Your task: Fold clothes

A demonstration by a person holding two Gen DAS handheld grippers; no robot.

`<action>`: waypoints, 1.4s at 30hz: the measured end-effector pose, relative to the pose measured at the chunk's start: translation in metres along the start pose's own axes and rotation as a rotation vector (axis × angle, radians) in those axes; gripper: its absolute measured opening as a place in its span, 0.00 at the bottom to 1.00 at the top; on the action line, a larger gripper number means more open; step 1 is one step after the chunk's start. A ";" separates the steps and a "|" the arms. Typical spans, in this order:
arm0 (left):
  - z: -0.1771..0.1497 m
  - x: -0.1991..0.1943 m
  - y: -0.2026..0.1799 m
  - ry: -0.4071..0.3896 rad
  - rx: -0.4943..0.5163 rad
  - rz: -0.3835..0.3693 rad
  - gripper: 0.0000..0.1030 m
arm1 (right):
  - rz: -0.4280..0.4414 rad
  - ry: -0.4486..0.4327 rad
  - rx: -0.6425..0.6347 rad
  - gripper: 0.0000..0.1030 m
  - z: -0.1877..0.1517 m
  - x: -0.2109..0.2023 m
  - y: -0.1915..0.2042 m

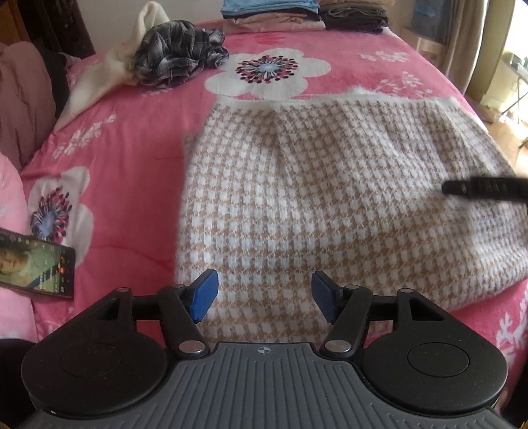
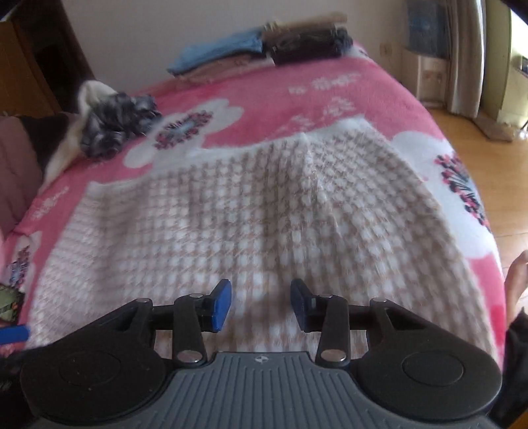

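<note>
Houndstooth sweater (image 1: 330, 184), fuzzy tan and white, lies spread on the pink floral bed (image 1: 132, 165), filling the middle and right of the left wrist frame and the whole centre of the right wrist frame; its long axis runs side to side, with a white trimmed edge along its far side. It lies directly ahead of and under both tools. The left hand-held gripper (image 1: 264, 295) is released, blue pads wide apart over the sweater's near left part, and the right hand-held gripper (image 2: 260, 305) is likewise released above the near edge further right; neither holds cloth. Whether the sweater is already partly folded cannot be told. No containers show; stacks of folded clothes (image 1: 297, 16) sit at the top of the frame, a crumpled plaid garment (image 1: 178, 52) at upper left, and a phone (image 1: 33, 267) at the left edge.
</note>
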State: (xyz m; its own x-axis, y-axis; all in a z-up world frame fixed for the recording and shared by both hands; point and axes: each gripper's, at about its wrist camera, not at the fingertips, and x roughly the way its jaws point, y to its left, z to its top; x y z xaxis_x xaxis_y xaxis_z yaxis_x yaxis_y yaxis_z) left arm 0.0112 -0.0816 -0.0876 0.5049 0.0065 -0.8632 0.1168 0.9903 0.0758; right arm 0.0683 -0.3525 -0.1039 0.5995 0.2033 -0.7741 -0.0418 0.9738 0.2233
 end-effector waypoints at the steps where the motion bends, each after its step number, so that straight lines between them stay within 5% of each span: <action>1: 0.000 0.001 -0.002 0.002 0.009 0.003 0.61 | -0.016 -0.009 0.017 0.40 0.004 0.000 -0.004; 6: 0.000 0.009 -0.007 0.024 0.029 0.004 0.61 | -0.096 -0.053 0.092 0.40 0.023 -0.003 -0.023; 11: -0.002 0.016 -0.013 0.052 0.042 0.008 0.61 | -0.097 -0.087 -0.010 0.41 0.026 -0.010 -0.005; 22: -0.009 0.023 -0.011 0.089 0.040 0.009 0.61 | -0.096 -0.033 0.022 0.42 0.000 -0.035 -0.004; 23: -0.010 0.023 -0.011 0.089 0.039 0.009 0.62 | -0.095 -0.024 0.020 0.44 -0.005 -0.037 -0.003; 26: -0.011 0.023 -0.009 0.087 0.035 0.008 0.62 | -0.087 -0.006 0.011 0.78 -0.020 -0.036 0.002; 31: -0.013 0.022 -0.006 0.078 0.041 0.008 0.62 | -0.107 0.073 0.000 0.84 -0.043 -0.017 0.009; 42: -0.012 0.013 -0.002 0.041 0.027 0.007 0.62 | -0.063 0.002 0.020 0.85 -0.032 -0.041 0.019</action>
State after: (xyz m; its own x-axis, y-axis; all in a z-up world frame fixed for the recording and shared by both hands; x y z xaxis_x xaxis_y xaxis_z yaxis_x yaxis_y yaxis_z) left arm 0.0071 -0.0815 -0.1046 0.4706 0.0195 -0.8821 0.1371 0.9860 0.0950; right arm 0.0175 -0.3386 -0.0869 0.5990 0.1414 -0.7882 0.0123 0.9825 0.1856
